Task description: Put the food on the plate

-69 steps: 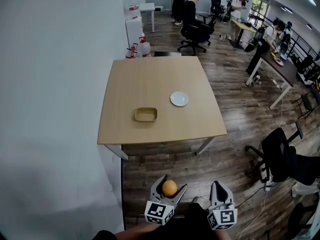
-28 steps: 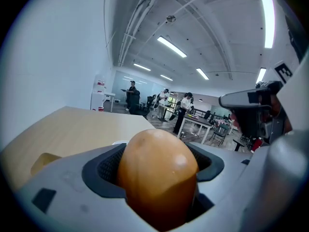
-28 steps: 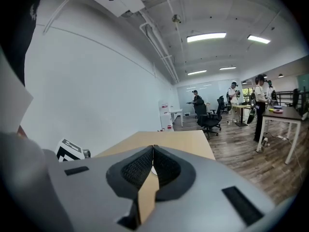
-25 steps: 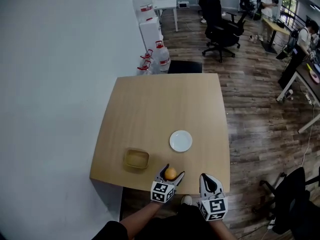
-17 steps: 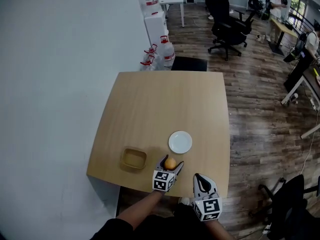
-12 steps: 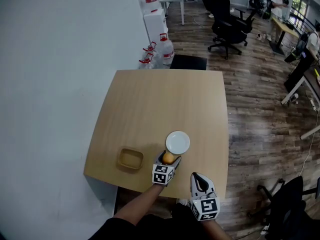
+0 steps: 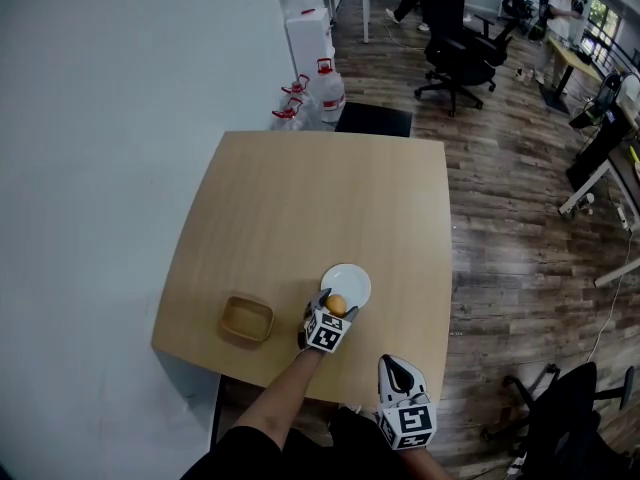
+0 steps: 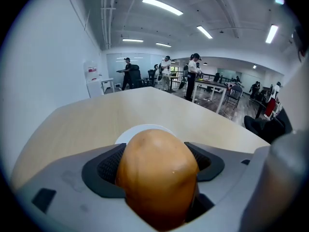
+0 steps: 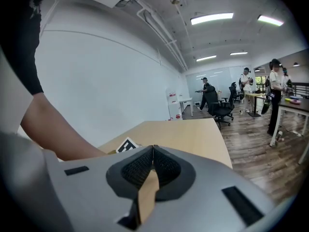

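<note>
Orange round food point(image 7: 338, 305) clamped in left gripper point(image 7: 334, 309), over near rim of white plate point(image 7: 353, 278) on wooden table point(image 7: 300, 208); right gripper point(image 7: 396, 365) closed, empty.

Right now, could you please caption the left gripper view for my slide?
Left gripper holding round orange food, white plate just beyond.
</note>
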A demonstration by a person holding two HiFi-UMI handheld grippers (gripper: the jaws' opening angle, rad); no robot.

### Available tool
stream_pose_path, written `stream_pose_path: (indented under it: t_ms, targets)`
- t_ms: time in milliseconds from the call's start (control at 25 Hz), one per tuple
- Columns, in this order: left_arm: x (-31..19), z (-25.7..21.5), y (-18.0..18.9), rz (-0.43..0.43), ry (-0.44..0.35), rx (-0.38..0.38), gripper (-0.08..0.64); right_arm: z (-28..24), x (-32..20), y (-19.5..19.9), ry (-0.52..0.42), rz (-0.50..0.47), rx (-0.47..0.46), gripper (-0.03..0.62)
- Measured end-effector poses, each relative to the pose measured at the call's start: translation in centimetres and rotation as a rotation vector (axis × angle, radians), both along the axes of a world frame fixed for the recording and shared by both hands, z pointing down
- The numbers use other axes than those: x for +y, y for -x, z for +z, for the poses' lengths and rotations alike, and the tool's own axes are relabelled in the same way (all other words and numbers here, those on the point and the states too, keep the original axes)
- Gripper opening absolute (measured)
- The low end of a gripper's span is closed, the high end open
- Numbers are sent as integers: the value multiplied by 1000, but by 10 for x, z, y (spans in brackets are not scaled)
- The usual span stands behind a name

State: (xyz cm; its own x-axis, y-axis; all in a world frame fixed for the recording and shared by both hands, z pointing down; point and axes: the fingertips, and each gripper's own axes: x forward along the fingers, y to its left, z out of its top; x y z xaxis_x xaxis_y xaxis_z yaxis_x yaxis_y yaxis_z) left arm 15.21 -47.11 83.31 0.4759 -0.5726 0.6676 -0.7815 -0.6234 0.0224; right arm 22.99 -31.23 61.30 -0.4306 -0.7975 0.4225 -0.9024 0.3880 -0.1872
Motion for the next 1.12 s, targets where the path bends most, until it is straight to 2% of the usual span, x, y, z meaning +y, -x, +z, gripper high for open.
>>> stream_pose_path:
  t_ms: [200, 280, 360, 480, 640, 880, 1120]
  targets:
    - [-13, 13, -12, 93, -13, -76, 344, 17, 12, 0, 48, 0, 1, 60]
    - [-19, 23, -13, 131, 14, -137, 344, 20, 11, -1, 36, -8, 21, 60]
    - [-23, 31, -14, 151, 55, -161, 344, 21, 8, -7, 32, -6, 33, 60]
    - [-26, 41, -10, 123, 117, -150, 344, 22, 6, -15, 32, 5, 38, 60]
    - [-26, 40, -14, 91, 145, -96, 344, 26, 9, -18, 44, 9, 41, 60]
    - [-26, 39, -19, 95, 135, -87, 345, 29, 24, -11, 65, -27, 35, 60]
    - [-34, 38, -16, 94, 114, -106, 356, 30, 32, -18, 69, 1, 47, 60]
